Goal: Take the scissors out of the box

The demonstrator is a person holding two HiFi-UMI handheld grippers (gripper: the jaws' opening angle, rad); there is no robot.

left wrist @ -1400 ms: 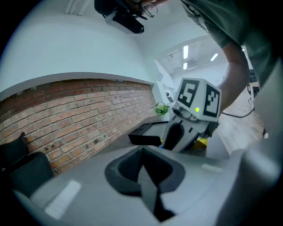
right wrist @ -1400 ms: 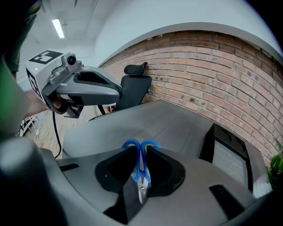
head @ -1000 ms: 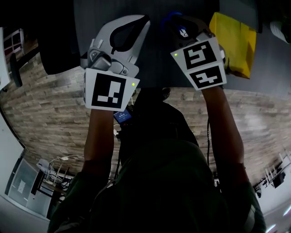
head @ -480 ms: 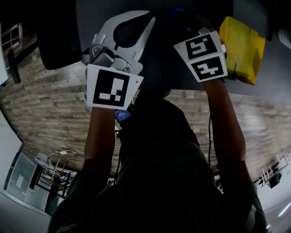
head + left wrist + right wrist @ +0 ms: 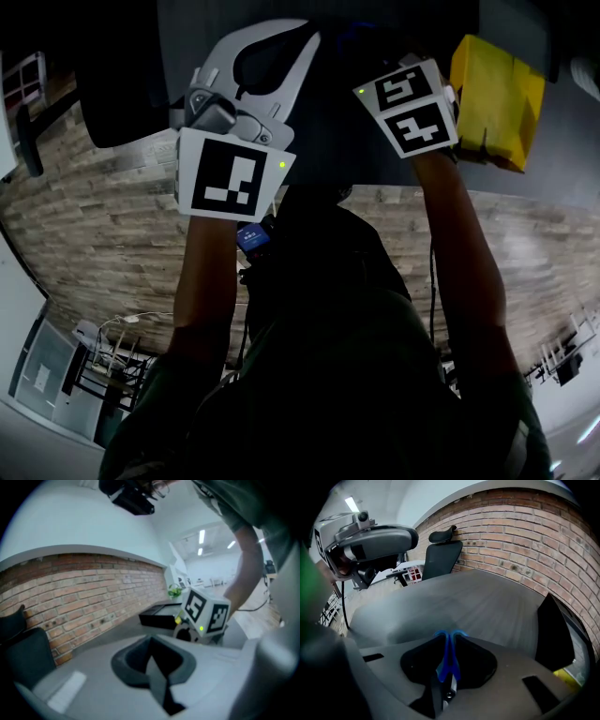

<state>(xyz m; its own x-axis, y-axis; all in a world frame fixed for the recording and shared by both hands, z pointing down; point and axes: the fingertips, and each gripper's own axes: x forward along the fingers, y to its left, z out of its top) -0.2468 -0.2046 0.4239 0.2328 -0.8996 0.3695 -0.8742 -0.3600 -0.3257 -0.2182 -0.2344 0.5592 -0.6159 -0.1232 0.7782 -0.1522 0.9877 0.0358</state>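
Note:
In the right gripper view my right gripper (image 5: 449,641) is shut on blue-handled scissors (image 5: 450,663). Their blue handles poke out past the jaws, and the metal blades and pivot point back toward the camera. It hovers over the dark grey table (image 5: 454,602). A black box (image 5: 555,634) stands just to its right. My left gripper (image 5: 152,651) is shut with nothing in it, beside the right one, whose marker cube (image 5: 206,613) shows close by. In the head view both grippers, left (image 5: 281,56) and right (image 5: 375,47), are held side by side above the table.
A yellow object (image 5: 497,84) lies on the table to the right of my right gripper. A black office chair (image 5: 440,555) stands at the brick wall (image 5: 520,541) behind the table. A second, low black box (image 5: 161,616) sits at the table's far side.
My right gripper has risen and shifted slightly away from me, still holding the scissors. The left gripper has hardly moved. The head camera has shifted a little.

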